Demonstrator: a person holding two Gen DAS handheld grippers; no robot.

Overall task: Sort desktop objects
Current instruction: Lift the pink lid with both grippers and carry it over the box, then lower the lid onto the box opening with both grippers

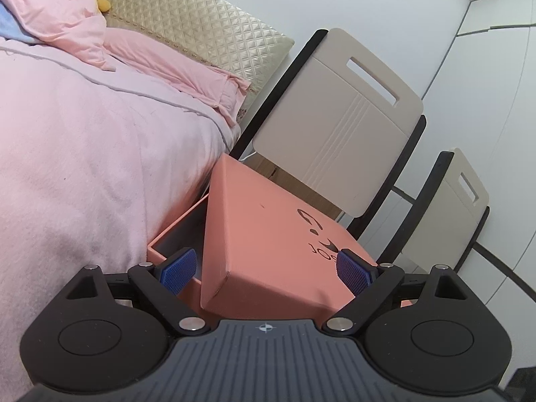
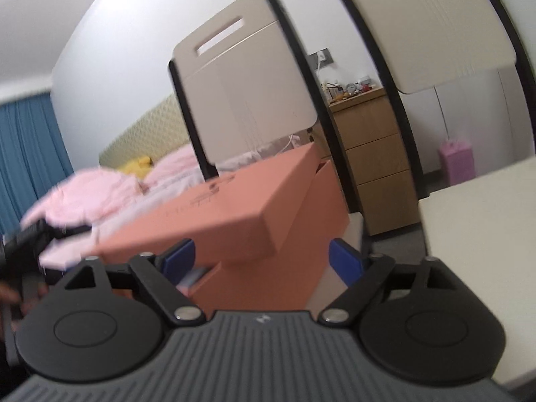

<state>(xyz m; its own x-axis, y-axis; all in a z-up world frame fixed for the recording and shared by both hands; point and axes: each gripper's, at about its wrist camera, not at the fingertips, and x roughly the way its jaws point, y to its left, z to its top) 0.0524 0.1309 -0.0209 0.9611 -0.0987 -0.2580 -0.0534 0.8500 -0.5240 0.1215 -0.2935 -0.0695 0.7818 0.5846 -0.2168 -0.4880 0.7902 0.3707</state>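
A salmon-pink box lid (image 1: 274, 244) with a dark printed logo lies tilted and askew over its open salmon-pink box (image 1: 174, 231); the dark inside shows at the left. My left gripper (image 1: 266, 271) is open, its blue pads on either side of the lid's near corner, not touching. In the right wrist view, which is blurred, the lid (image 2: 214, 214) rests slanted on the box (image 2: 301, 234). My right gripper (image 2: 261, 261) is open, close in front of the box below the lid's edge. The left gripper (image 2: 26, 241) shows dimly at the far left.
A bed with pink bedding (image 1: 83, 154) lies left of the box. Two beige chairs with black frames (image 1: 338, 124) (image 1: 449, 224) stand behind it. A white table top (image 2: 485, 234) is at the right. A wooden drawer unit (image 2: 375, 154) and a pink bin (image 2: 457, 160) stand behind.
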